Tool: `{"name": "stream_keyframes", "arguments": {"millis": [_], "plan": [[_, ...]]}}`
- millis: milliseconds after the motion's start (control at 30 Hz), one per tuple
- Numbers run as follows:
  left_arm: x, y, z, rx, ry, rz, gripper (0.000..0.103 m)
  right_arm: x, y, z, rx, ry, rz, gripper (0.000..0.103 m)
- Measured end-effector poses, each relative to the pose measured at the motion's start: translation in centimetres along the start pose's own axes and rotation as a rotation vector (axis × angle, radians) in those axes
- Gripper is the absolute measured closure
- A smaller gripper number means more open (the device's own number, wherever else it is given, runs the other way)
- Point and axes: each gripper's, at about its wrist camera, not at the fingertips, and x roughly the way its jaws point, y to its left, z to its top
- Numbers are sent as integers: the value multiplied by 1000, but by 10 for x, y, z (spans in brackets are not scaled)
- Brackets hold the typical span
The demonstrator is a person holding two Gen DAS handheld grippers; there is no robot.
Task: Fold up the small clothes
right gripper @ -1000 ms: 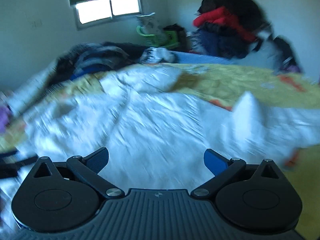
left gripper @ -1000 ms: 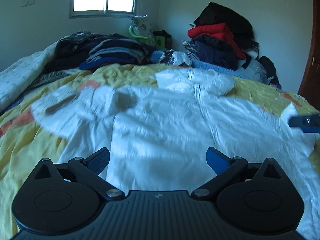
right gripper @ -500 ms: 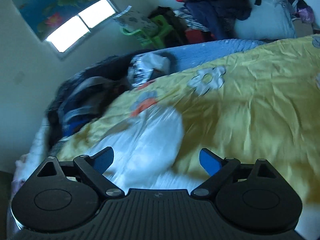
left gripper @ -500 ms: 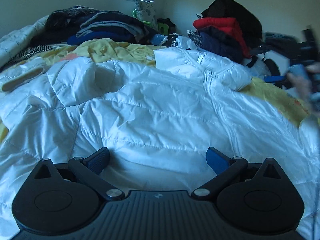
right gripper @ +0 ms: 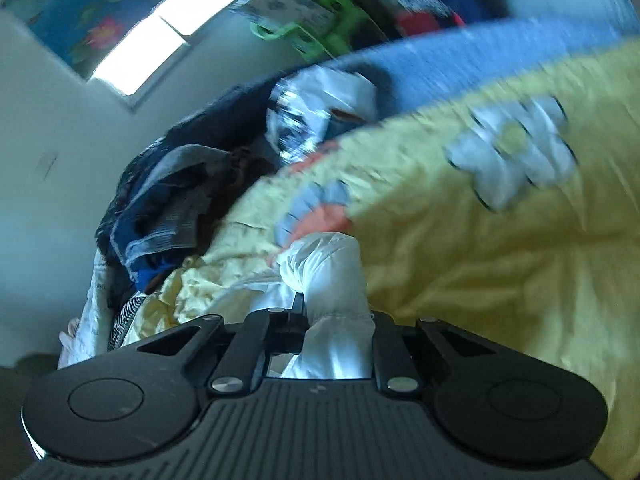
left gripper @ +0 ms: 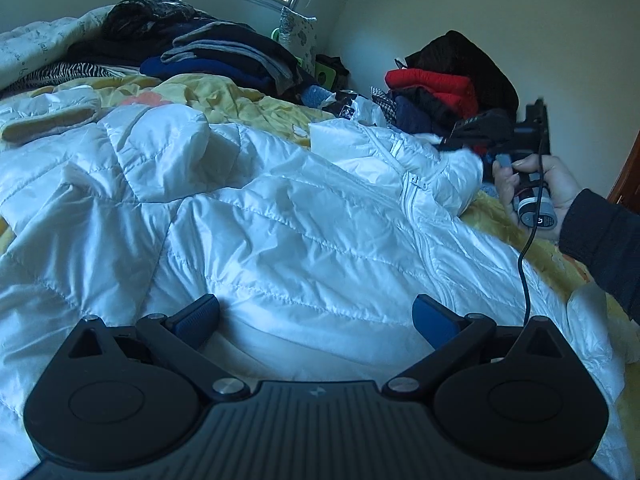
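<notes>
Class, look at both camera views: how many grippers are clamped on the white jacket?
1. The right gripper is shut on the white jacket at its far right edge; the left gripper is open above the hem.

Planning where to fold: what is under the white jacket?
The white jacket lies on a yellow flowered bedspread, which shows around its far and right edges. Whatever lies beneath the jacket's middle is covered and cannot be seen.
</notes>
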Motion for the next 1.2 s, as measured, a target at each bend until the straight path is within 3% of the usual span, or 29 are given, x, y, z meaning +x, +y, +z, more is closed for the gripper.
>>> {"name": "stream_keyframes", "arguments": {"millis": [233,433,500,567,600,633,733,900,1033,1133,1200], "plan": [[-1,0,0,-2,0,-1,0,-63,75,-17,-395,-82,13,88],[-1,-1,0,3,1,4,0,-155,123,-111,-826,-156,-43,86],[0,-1,0,7,3,9,0,-176,128,-148,-888,-124,-59,73],[0,-2,0,10,4,13,0,-193,122,-184,-898,-46,-63,45],[0,-2,0,13,4,16,0,-199,116,-198,-893,-24,-76,40],[0,-3,0,14,5,18,0,-205,111,-210,-875,-9,-98,34],[0,-4,1,16,3,26,0,-228,90,-227,-695,23,-124,33],[-18,-7,-1,11,-27,63,0,-300,55,-245,-248,-23,52,30],[-54,-5,0,-81,-2,-71,0,-341,22,-265,31,-27,220,16],[-53,-7,13,-168,53,-141,0,-341,0,-268,216,-34,303,21],[-44,-3,27,-271,62,-137,0,-329,-10,-258,304,-41,301,44]]}}
